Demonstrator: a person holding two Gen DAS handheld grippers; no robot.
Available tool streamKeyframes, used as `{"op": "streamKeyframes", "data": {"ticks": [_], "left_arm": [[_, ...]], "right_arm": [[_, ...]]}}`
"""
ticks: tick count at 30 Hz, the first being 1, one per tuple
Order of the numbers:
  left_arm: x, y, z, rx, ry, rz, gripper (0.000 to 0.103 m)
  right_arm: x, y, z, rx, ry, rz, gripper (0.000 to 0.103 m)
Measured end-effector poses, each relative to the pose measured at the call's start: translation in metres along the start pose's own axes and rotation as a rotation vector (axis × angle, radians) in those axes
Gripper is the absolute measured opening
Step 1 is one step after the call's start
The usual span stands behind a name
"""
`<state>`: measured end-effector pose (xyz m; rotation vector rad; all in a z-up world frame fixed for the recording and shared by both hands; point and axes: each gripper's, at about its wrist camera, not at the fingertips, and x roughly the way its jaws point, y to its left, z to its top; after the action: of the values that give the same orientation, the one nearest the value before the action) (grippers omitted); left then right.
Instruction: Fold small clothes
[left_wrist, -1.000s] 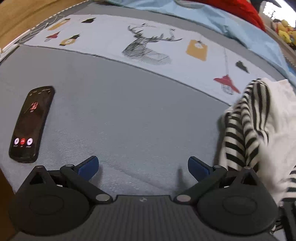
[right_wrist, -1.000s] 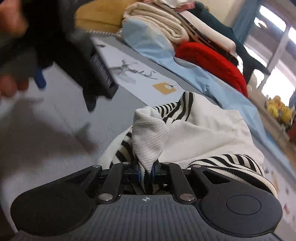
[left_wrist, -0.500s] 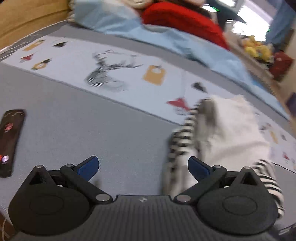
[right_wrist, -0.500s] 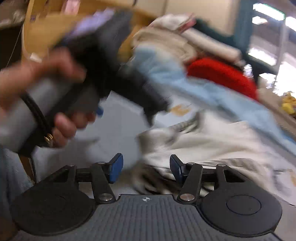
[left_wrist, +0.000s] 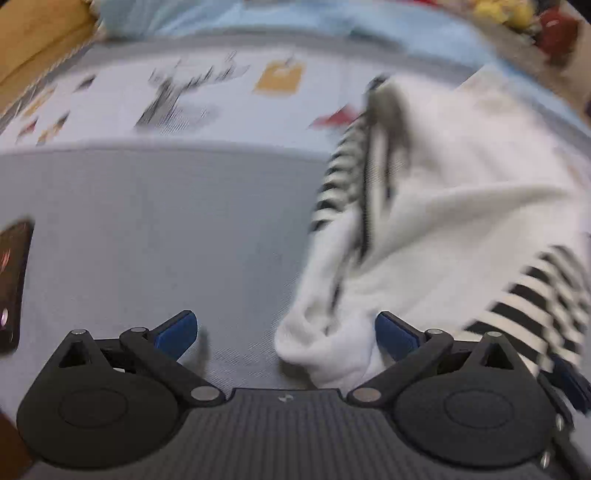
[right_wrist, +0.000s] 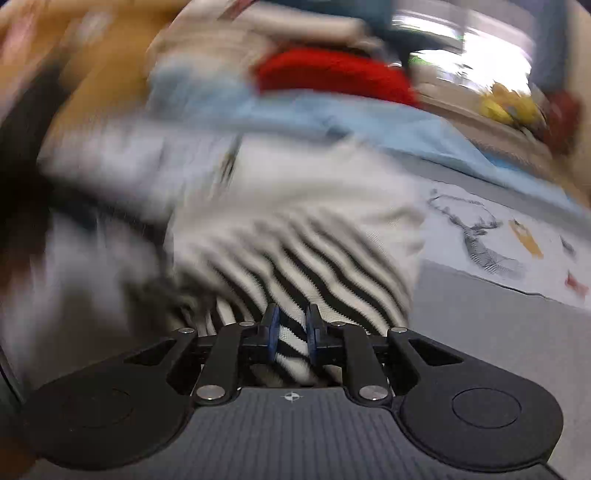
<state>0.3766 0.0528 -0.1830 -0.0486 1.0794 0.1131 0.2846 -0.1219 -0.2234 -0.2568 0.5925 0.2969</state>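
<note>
Right gripper (right_wrist: 290, 332) has just been closing, and its blue pads now pinch a striped fold of the one small white garment (left_wrist: 454, 206), bunched right ahead of it. My left gripper (left_wrist: 286, 334) gapes wide, white cuff between its fingers, one phone (left_wrist: 13, 280) off left.

The bed (left_wrist: 155, 229) has a plain grey cover. On it lies a white garment with black stripes (left_wrist: 461, 206), crumpled, on the right side in the left wrist view. A dark phone (left_wrist: 13, 280) lies flat on the grey cover at the left edge, well apart from the garment. Behind them a pale printed cloth (left_wrist: 229, 96) with a deer drawing is spread flat. Further back lies a light blue blanket (right_wrist: 332, 114), with a red cloth (right_wrist: 332, 74) on top of it.
</note>
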Motion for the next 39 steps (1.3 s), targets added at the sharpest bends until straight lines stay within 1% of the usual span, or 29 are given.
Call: {"op": "streamKeyframes", "data": {"ticks": [1, 2, 3, 5, 6, 7, 8, 10, 11, 12, 13, 14, 15, 16, 18, 19, 20, 22, 25, 27, 30, 31, 32, 34, 35, 36, 37, 38, 39], "left_arm": [[0.004, 0.007, 0.001, -0.041, 0.027, -0.025, 0.103], [0.006, 0.013, 0.002, -0.072, 0.042, -0.046, 0.103], [0.007, 0.016, 0.003, -0.087, 0.050, -0.056, 0.103], [0.007, 0.017, 0.003, -0.101, 0.051, -0.065, 0.103], [0.005, 0.015, 0.003, -0.087, 0.040, -0.057, 0.103], [0.004, 0.013, 0.003, -0.067, 0.029, -0.044, 0.103], [0.003, 0.010, 0.003, -0.050, 0.020, -0.032, 0.103], [0.001, 0.007, 0.003, -0.032, 0.010, -0.015, 0.103], [0.001, 0.006, 0.003, -0.030, 0.010, -0.009, 0.103], [0.001, 0.005, 0.002, -0.030, 0.011, -0.010, 0.103], [-0.002, 0.005, 0.002, -0.037, 0.007, -0.015, 0.103], [-0.006, 0.006, 0.000, -0.043, -0.002, -0.018, 0.103], [-0.013, 0.007, -0.003, -0.044, -0.014, -0.023, 0.103], [-0.020, 0.007, -0.007, -0.037, -0.029, -0.034, 0.103], [-0.026, 0.007, -0.013, -0.031, -0.048, -0.052, 0.103], [-0.026, 0.006, -0.013, -0.025, -0.047, -0.046, 0.103], [-0.022, 0.006, -0.013, -0.022, -0.035, -0.040, 0.103], [-0.016, 0.009, -0.010, -0.045, -0.004, -0.055, 0.103], [-0.010, 0.017, -0.006, -0.083, 0.026, -0.072, 0.103], [-0.005, 0.022, -0.003, -0.100, 0.049, -0.089, 0.103], [0.005, 0.032, 0.002, -0.149, 0.094, -0.135, 0.103], [0.008, 0.035, 0.003, -0.169, 0.110, -0.154, 0.102], [0.010, 0.037, 0.004, -0.185, 0.122, -0.172, 0.098], [0.014, 0.039, 0.006, -0.191, 0.135, -0.201, 0.094], [0.014, 0.039, 0.007, -0.181, 0.133, -0.201, 0.093], [0.015, 0.037, 0.008, -0.166, 0.129, -0.197, 0.093], [0.016, 0.036, 0.008, -0.151, 0.126, -0.193, 0.093], [0.017, 0.035, 0.009, -0.139, 0.123, -0.192, 0.093], [0.018, 0.035, 0.009, -0.131, 0.123, -0.190, 0.093]], "right_arm": [[-0.003, 0.012, -0.010, -0.083, -0.036, -0.033, 0.018], [-0.005, 0.019, -0.013, -0.145, -0.046, -0.051, 0.018], [-0.004, 0.019, -0.009, -0.166, -0.043, -0.052, 0.018], [-0.005, 0.009, 0.004, -0.153, -0.028, -0.030, 0.017], [-0.010, 0.003, 0.011, -0.130, -0.039, -0.024, 0.018], [-0.024, -0.005, 0.017, -0.092, -0.066, -0.020, 0.018], [-0.027, -0.012, 0.027, -0.057, -0.096, -0.019, 0.018], [-0.029, -0.017, 0.032, -0.054, -0.105, -0.021, 0.018], [-0.023, -0.015, 0.029, -0.071, -0.073, -0.008, 0.021], [-0.011, -0.015, 0.021, -0.092, -0.008, 0.027, 0.025], [-0.002, -0.011, 0.011, -0.121, 0.029, 0.036, 0.032], [-0.001, -0.004, 0.002, -0.179, 0.008, 0.022, 0.041], [-0.006, 0.003, -0.002, -0.236, -0.014, 0.019, 0.046], [-0.014, 0.004, 0.001, -0.253, -0.030, 0.036, 0.051], [-0.029, -0.009, 0.017, -0.177, -0.067, 0.091, 0.052], [-0.034, -0.020, 0.029, -0.133, -0.082, 0.110, 0.052], [-0.037, -0.034, 0.041, -0.105, -0.102, 0.112, 0.052], [-0.036, -0.059, 0.070, -0.082, -0.125, 0.090, 0.052], [-0.008, -0.093, 0.103, -0.092, -0.098, 0.074, 0.052], [0.022, -0.111, 0.121, -0.095, -0.053, 0.083, 0.052], [0.070, -0.131, 0.143, -0.070, 0.015, 0.149, 0.052], [0.082, -0.135, 0.148, -0.062, 0.024, 0.163, 0.052], [0.097, -0.138, 0.154, -0.060, 0.041, 0.179, 0.052], [0.124, -0.140, 0.162, -0.066, 0.074, 0.186, 0.052], [0.137, -0.138, 0.163, -0.073, 0.099, 0.198, 0.046], [0.151, -0.136, 0.164, -0.091, 0.123, 0.210, 0.030], [0.159, -0.131, 0.164, -0.120, 0.134, 0.209, 0.002], [0.166, -0.127, 0.165, -0.163, 0.139, 0.193, 0.000], [0.168, -0.124, 0.168, -0.181, 0.123, 0.174, 0.000]]}}
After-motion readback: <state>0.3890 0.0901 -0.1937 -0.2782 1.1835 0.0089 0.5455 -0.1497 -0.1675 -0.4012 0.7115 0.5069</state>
